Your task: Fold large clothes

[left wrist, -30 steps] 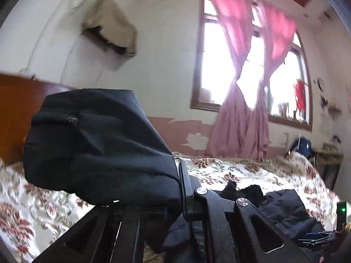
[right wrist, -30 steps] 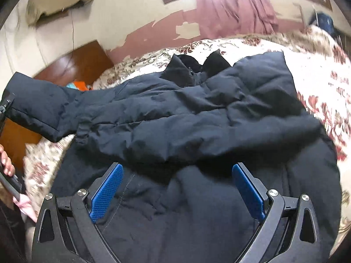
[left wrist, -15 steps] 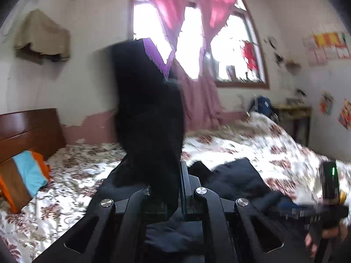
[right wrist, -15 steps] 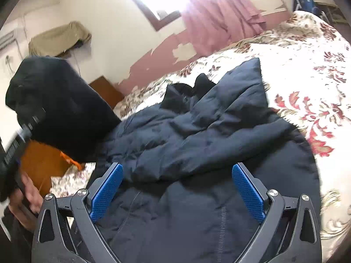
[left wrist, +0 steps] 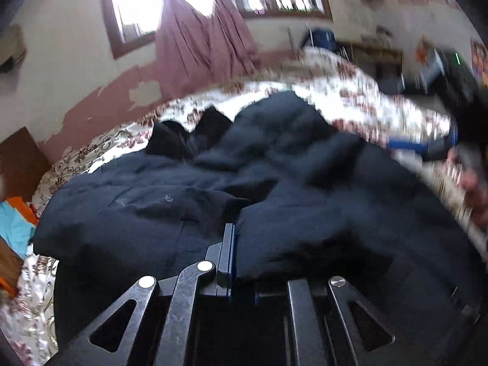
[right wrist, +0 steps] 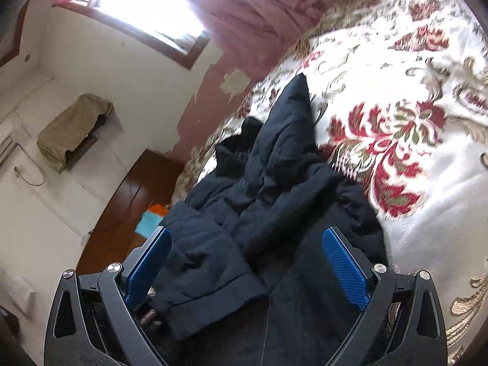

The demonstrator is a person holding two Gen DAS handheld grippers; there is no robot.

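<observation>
A large dark navy padded jacket (left wrist: 305,183) lies spread on the floral bedspread (left wrist: 366,103), collar toward the wall. My left gripper (left wrist: 228,244) is shut on a sleeve (left wrist: 289,238) of the jacket, and the sleeve lies folded over the jacket's body and covers the right finger. In the right wrist view the jacket (right wrist: 274,189) runs away from me, and its sleeve cuff (right wrist: 207,277) lies below my right gripper (right wrist: 247,262). That gripper is open, its blue pads (right wrist: 344,265) wide apart with nothing pinched. It also shows blurred at the right of the left wrist view.
A brown wooden headboard (right wrist: 131,201) stands left of the bed, with orange and teal cloth (left wrist: 15,225) by it. Pink curtains (left wrist: 198,39) hang at the window on the far wall. A hand (left wrist: 475,189) shows at the right edge. Bedspread (right wrist: 427,122) spreads right of the jacket.
My left gripper swung the raised sleeve down and across, and it now lies over the jacket's body. The right gripper rolled and shifted over the jacket, still open.
</observation>
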